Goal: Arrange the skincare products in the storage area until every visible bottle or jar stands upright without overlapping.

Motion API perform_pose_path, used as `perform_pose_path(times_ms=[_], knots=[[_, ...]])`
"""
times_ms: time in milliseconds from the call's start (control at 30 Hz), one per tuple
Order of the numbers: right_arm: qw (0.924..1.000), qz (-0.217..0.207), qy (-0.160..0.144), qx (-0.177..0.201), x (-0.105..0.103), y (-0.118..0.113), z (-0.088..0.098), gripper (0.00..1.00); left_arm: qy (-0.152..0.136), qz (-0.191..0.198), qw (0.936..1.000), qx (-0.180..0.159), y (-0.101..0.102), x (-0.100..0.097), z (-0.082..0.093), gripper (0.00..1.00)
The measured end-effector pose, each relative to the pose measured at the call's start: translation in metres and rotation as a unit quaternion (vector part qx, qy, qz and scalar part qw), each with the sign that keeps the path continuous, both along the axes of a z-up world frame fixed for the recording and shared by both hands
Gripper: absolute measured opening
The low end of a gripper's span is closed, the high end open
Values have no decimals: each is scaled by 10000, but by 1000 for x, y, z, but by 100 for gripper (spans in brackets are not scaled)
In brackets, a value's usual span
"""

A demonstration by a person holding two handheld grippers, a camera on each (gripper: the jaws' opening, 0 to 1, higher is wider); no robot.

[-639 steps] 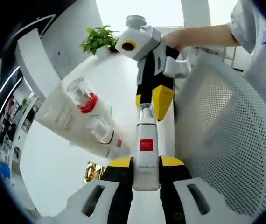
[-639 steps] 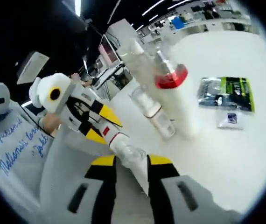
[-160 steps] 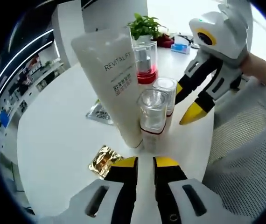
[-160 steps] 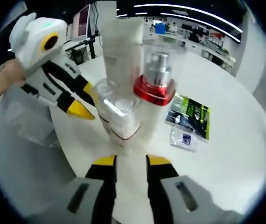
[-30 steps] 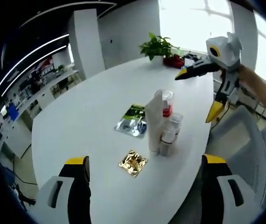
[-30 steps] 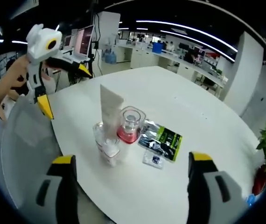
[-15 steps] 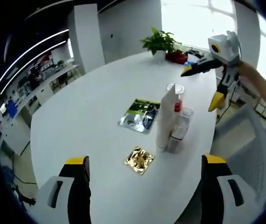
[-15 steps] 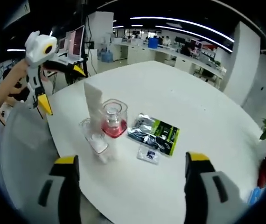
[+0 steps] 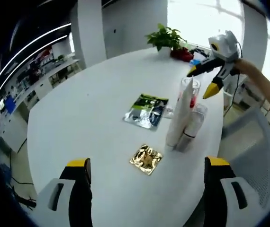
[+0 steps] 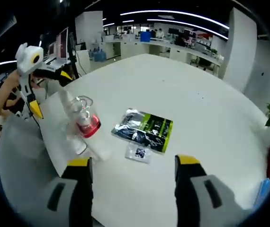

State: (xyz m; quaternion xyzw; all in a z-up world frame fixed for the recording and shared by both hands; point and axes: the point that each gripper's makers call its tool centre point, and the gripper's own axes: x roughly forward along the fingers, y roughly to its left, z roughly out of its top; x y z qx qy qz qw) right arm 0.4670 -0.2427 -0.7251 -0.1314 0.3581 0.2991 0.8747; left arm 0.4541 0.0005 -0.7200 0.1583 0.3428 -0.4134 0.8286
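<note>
The skincare products stand upright in a tight group near the table edge: a white tube, a clear bottle with a red band and small clear-capped bottles. In the right gripper view the group is blurred, with the red-banded bottle beside the tube. My left gripper is open wide, well back from the group, and also shows as. My right gripper is open too, and appears beyond the group as. Neither holds anything.
On the white table lie a green and silver sachet, a gold sachet and a small clear sachet. A potted plant stands at the far edge. A white mesh chair sits beside the table.
Both views have swung, so the product group sits further to one side of each picture. The products stand as before. Both grippers stay open and empty.
</note>
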Motion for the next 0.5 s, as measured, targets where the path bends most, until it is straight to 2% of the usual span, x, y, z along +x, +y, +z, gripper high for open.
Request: perform_pose_path(times_ms=[167, 267, 500], knots=[[9999, -92, 38, 63, 11, -6, -7, 64, 55, -38, 9999, 75, 1, 9, -5, 97], [9999, -34, 81, -55, 14, -7, -12, 64, 89, -10, 9999, 45, 1, 16, -8, 97], [9998, -100, 151, 68, 27, -7, -19, 53, 268, -4, 9995, 136, 1, 29, -25, 97]])
